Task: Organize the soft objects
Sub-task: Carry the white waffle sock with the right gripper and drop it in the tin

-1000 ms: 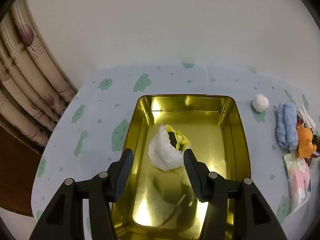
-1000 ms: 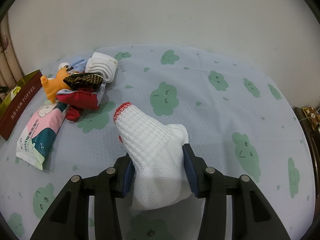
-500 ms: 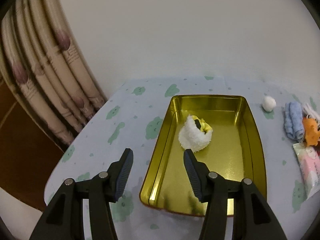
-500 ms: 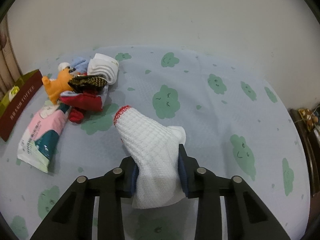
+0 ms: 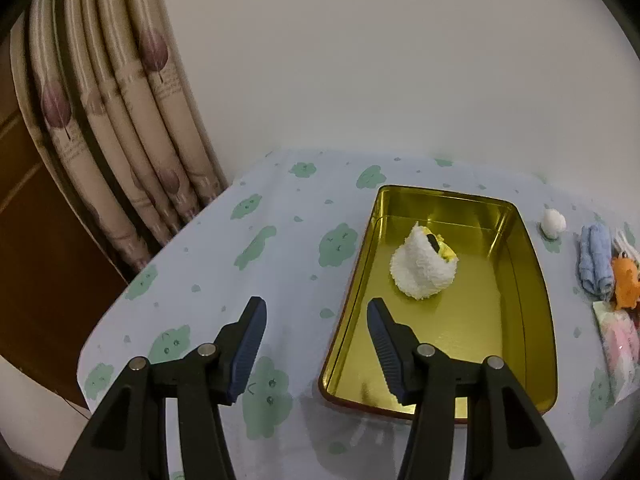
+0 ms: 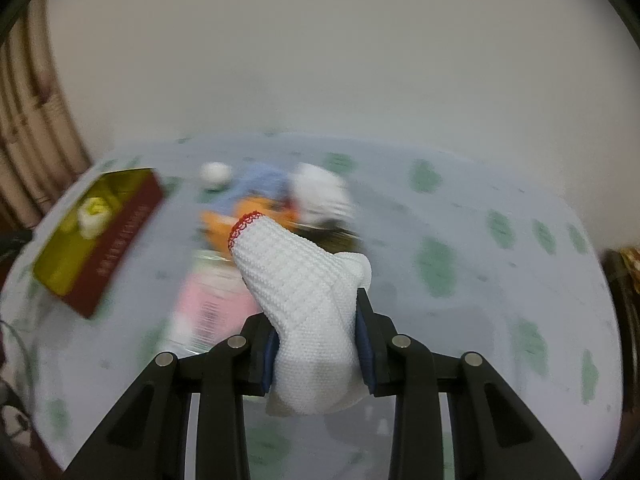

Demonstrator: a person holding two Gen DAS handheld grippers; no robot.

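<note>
1. Gold tin (image 5: 536, 292) is sitting on the desk (image 5: 248, 280), holding a fluffy white toy (image 5: 420, 270).
2. Right gripper (image 6: 316, 344) fingers are clamping the white knit glove (image 6: 304, 300) in the air; tin at 10 o'clock.
3. Left gripper (image 5: 316, 344) fingers are gaping, empty.
4. Advice: keep clamping, release low inside the tin.

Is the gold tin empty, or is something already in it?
Not empty: the gold tin holds one fluffy white bundle with yellow showing; the rest of its floor is bare.
</note>
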